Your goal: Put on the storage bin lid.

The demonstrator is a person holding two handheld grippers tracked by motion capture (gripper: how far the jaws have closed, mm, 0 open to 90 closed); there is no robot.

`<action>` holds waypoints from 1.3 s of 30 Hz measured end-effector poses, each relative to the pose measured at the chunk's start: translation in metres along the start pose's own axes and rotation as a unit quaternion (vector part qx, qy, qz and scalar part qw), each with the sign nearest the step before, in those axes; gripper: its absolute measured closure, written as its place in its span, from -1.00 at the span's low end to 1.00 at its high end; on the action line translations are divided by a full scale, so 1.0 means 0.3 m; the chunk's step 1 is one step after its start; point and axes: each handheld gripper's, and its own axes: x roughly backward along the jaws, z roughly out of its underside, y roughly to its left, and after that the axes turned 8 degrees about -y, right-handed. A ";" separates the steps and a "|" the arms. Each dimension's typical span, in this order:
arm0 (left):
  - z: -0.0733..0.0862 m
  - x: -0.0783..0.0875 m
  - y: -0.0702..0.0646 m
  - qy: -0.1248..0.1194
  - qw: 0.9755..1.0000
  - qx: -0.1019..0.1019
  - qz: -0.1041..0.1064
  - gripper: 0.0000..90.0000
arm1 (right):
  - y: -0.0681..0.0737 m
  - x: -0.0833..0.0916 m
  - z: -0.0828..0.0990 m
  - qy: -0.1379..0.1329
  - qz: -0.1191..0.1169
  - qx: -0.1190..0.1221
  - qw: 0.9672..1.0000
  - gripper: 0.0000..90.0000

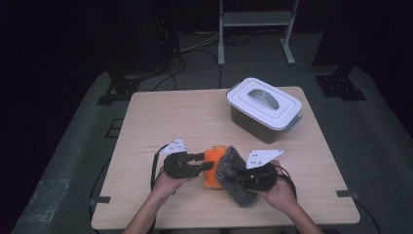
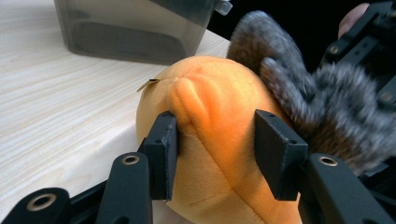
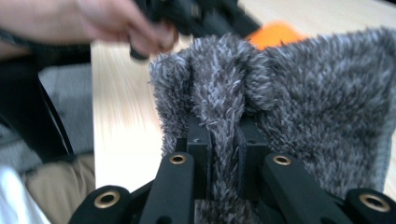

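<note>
Forearms reach in from the near edge of the pale wooden surface (image 1: 160,117), and going left to right the left tool (image 1: 203,161) comes first, its jaws pressed against both sides of the orange plush toy (image 1: 213,163), which bulges between the pads (image 2: 163,154) in the left gripper view. That toy lies at the front middle of the surface, touching the grey furry cloth (image 1: 233,170) just to its right. Next, the right tool (image 1: 238,176) has its jaws nearly together, pinching a fold of the grey cloth, as the right gripper view shows with fur squeezed between the two pads (image 3: 201,154). Farther back and to the right stands a dark box with a white lid (image 1: 265,108) and a grey handle, well apart from both hands and close to the far right edge. Bare wood lies open on the left half and along the back edge. Around the surface the room is dark, with grey floor, black cables (image 1: 195,58) trailing behind, black stand feet (image 1: 117,90) at the back left and right, and a pale metal frame (image 1: 255,29) at the rear.
</note>
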 end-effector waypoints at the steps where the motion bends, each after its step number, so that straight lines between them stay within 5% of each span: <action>1: 0.001 0.001 0.002 0.000 1.000 0.001 0.000 0.16 | -0.002 -0.001 0.007 0.009 -0.001 0.004 1.000 0.75; 7: -0.002 -0.005 -0.006 0.004 1.000 -0.014 0.001 0.14 | 0.003 0.019 -0.015 -0.021 0.004 0.001 1.000 0.74; 14: -0.002 -0.002 -0.009 0.012 1.000 -0.027 0.003 0.13 | -0.011 0.025 -0.015 -0.017 -0.004 -0.008 1.000 0.74; 17: 0.000 -0.003 -0.013 0.015 0.999 -0.038 0.006 0.13 | -0.049 0.064 -0.028 -0.047 0.028 -0.023 0.998 0.74; 22: -0.001 -0.006 -0.020 0.018 0.999 -0.048 0.008 0.12 | -0.081 0.065 -0.012 -0.043 0.040 -0.041 0.997 0.74; 24: -0.002 -0.008 -0.022 0.020 0.998 -0.052 0.006 0.10 | -0.080 0.033 0.009 -0.018 0.027 -0.041 0.999 0.75; 29: -0.007 0.005 -0.004 0.016 0.999 -0.032 0.009 0.03 | -0.058 0.002 0.012 -0.002 -0.004 -0.038 0.999 0.75; 33: -0.009 0.007 -0.007 0.019 0.999 -0.036 0.006 0.03 | -0.030 -0.026 0.018 0.018 -0.033 -0.027 0.999 0.75; 37: -0.005 0.007 -0.009 0.021 0.999 -0.042 0.004 0.10 | -0.021 -0.022 0.007 0.018 -0.031 -0.021 0.999 0.76; 39: -0.005 0.005 -0.011 0.024 0.999 -0.047 0.010 0.12 | -0.033 0.009 -0.008 -0.011 -0.010 -0.023 1.000 0.76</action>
